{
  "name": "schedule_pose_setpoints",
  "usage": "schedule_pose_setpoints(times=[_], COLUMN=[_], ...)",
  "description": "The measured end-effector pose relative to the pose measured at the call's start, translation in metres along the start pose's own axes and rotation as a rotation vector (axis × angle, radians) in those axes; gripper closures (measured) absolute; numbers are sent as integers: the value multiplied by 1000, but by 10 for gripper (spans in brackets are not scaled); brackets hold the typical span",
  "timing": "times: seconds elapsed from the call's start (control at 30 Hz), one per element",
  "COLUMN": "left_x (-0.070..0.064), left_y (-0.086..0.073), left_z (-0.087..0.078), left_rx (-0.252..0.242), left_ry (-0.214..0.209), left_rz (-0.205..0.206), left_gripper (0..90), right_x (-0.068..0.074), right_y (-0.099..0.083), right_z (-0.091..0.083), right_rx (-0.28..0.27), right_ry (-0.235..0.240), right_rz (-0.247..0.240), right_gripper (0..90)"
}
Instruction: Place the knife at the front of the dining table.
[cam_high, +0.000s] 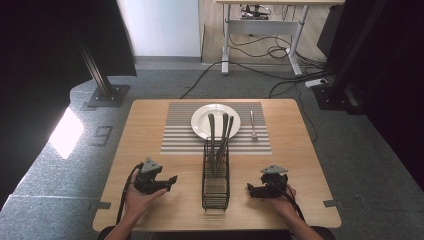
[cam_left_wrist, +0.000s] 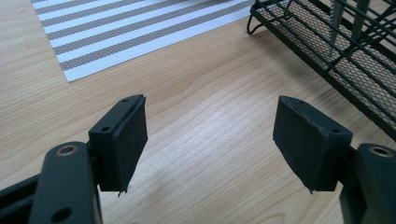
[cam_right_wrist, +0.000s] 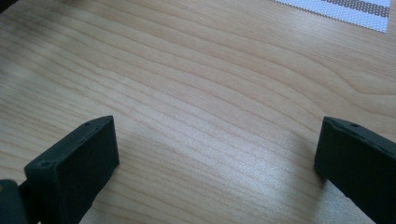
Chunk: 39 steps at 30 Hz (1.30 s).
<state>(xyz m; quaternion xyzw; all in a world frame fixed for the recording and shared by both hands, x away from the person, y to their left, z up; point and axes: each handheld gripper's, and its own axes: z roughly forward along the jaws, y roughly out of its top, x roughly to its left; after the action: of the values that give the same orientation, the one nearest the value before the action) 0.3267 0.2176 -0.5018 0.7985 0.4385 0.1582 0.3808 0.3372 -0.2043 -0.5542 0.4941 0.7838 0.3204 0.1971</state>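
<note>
Both our grippers, left gripper (cam_high: 172, 178) and right gripper (cam_high: 250, 190), sit jaws apart flanking the wire caddy (cam_high: 215, 187); careless reach risks tipping it.

Bare wooden table (cam_high: 150, 145) lies open ahead of the left gripper (cam_high: 172, 179) and right gripper (cam_high: 248, 189), while the black wire basket (cam_high: 216, 187) stands between them, its upright utensils (cam_high: 220, 135) seemingly blocking any straight reach toward the plate (cam_high: 200, 125).
</note>
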Motion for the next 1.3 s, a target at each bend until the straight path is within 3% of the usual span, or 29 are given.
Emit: schedule_pose_setpoints(times=[0.4,0.67,0.77,0.93,1.07,1.3], left_x=[4,4,3,-2,-2,-4], left_y=[1,9,14,26,37,55], left_z=[-4,-12,-16,-21,-24,-21], left_rx=[-11,-62,-81,-104,-134,-136], left_ry=[-12,-26,-42,-47,-67,-98], left_rz=[-25,-40,-51,-21,-36,-38], left_gripper=[263,263,263,253,253,256], right_x=[2,2,2,1,1,1], right_y=[2,4,4,4,4,4], right_z=[-1,-1,-2,-2,-2,-1], right_rx=[20,38,40,39,38,32], right_ry=[-6,1,1,2,2,4], right_rz=[4,1,1,1,0,-5], right_gripper=[1,11,17,25,30,23])
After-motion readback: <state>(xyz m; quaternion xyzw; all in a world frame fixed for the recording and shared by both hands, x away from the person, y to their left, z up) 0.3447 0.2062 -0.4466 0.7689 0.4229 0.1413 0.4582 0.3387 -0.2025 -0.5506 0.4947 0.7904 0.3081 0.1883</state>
